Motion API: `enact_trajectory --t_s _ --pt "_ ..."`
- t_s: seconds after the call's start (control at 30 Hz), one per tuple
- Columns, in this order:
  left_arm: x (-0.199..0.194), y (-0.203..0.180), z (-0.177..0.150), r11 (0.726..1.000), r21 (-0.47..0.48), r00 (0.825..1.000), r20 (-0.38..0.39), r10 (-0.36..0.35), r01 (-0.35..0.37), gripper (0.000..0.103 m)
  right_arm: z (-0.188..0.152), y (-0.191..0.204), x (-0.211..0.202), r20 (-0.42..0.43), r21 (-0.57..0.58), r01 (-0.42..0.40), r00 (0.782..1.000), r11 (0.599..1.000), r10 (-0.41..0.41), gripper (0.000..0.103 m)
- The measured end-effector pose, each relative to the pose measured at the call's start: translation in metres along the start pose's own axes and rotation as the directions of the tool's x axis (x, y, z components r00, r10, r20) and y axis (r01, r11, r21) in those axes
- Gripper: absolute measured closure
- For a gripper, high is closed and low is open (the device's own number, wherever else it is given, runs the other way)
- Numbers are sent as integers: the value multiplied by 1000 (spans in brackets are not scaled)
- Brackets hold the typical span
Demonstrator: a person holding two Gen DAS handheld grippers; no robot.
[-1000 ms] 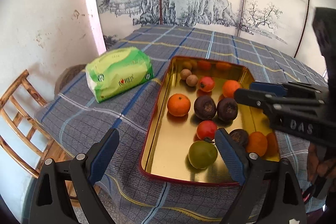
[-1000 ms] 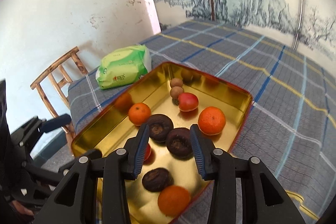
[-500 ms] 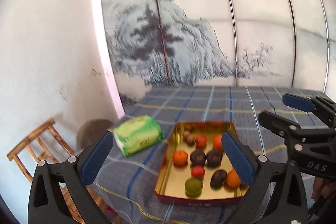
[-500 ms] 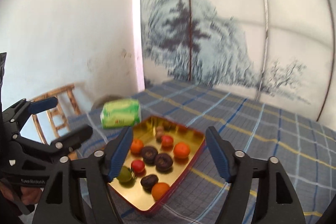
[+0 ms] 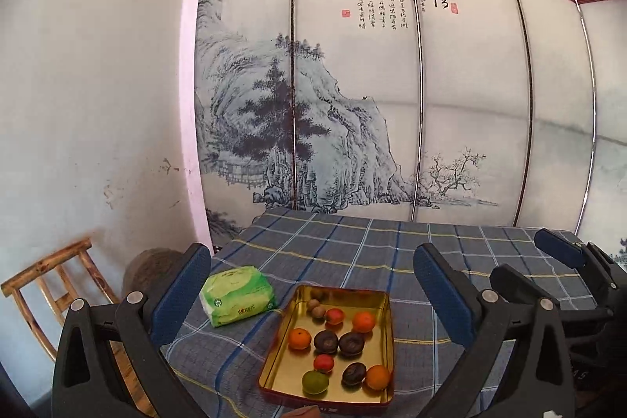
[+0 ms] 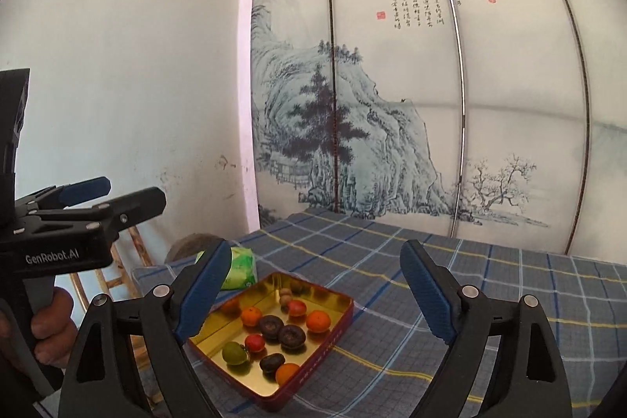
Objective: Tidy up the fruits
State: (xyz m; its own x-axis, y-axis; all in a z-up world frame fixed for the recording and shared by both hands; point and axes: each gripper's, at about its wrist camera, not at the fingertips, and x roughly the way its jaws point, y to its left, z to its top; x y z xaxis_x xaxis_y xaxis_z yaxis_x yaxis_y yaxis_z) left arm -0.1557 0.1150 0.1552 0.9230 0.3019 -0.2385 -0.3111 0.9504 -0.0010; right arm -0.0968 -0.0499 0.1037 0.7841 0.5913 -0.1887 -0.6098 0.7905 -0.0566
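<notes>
Behind the plaid tablecloth (image 5: 352, 253) stands a painted screen (image 5: 352, 104); we hold left gripper (image 5: 309, 290) and right gripper (image 6: 313, 285) spread, empty, well above the fruits in the gold tin (image 5: 386, 332), where a descent risks nudging round, closely packed fruit.

Both wrist cameras sit high and well back, facing the folding screen (image 5: 392, 96). Both views share the tray (image 5: 386, 332), left view from its left side.
</notes>
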Motion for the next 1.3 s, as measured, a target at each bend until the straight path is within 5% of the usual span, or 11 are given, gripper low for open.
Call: enact_trajectory --t_s 0.37,1.3 --pt "-13 -10 3 998 43 998 23 50 -51 0 10 3 -20 47 -12 22 999 1000 -22 7" --pt "0 -1 -11 996 12 994 -50 92 -92 0 2 17 -7 -8 -53 6 1000 999 -6 3"
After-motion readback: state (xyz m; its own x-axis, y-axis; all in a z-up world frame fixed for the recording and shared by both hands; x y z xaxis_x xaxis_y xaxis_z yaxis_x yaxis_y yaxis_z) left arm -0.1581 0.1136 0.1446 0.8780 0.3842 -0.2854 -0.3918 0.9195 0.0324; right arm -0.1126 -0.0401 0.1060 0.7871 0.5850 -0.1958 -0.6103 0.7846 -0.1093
